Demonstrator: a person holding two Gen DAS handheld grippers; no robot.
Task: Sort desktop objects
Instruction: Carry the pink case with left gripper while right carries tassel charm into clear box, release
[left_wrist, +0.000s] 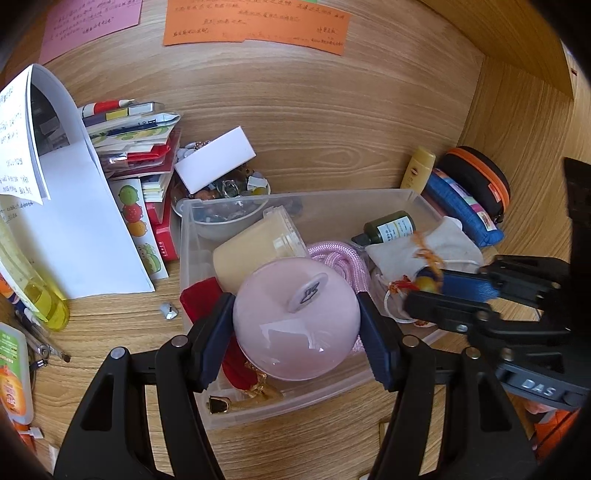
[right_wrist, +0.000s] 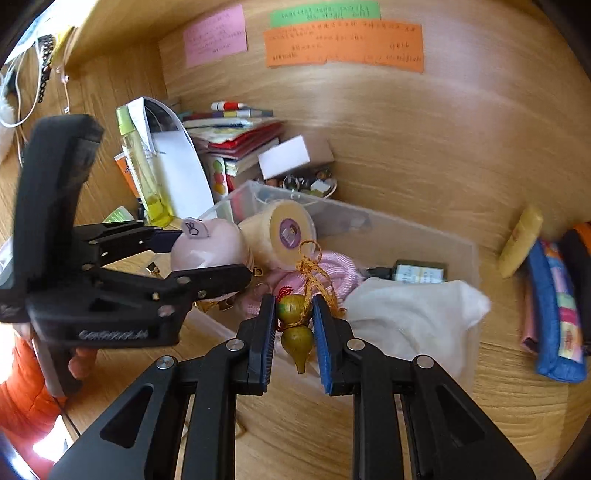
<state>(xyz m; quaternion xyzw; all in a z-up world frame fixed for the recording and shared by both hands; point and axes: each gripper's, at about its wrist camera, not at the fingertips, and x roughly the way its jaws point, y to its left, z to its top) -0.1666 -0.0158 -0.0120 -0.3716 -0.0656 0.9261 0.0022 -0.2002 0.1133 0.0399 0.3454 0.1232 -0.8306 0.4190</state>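
Pink 1 apple jar (left_wrist: 295, 317) fills left claw (left_wrist: 295, 332); right claw (right_wrist: 294, 325) grips 1 gourd charm (right_wrist: 295, 325).

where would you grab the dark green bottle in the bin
Grip the dark green bottle across its round body, coming from above. It lies on its side in the clear bin, black cap toward the pink rope, with the white pouch close against its near side.
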